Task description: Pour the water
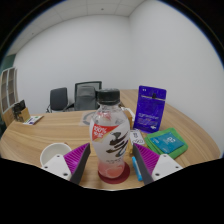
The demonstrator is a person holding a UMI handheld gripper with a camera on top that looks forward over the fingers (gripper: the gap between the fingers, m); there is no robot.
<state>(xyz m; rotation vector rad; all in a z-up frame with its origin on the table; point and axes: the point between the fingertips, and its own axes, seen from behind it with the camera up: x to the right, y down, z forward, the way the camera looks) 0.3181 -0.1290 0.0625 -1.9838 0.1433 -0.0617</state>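
Note:
A clear bottle [110, 135] with a black cap, a white and red label and pinkish liquid at the bottom stands upright on a dark red coaster [112, 180] on the wooden table [30, 140]. My gripper [111, 170] is open, with the bottle standing between the fingers. The left pad [78, 157] and the right pad [146, 160] lie close beside the bottle's lower half, with a narrow gap at each side. A white cup [53, 155] sits on the table just left of the left finger.
A tall blue carton [152, 105] stands beyond the right finger, with a teal pack [168, 143] lying before it. Two black office chairs [88, 95] stand behind the table's far edge. Small items lie at the far left [30, 120].

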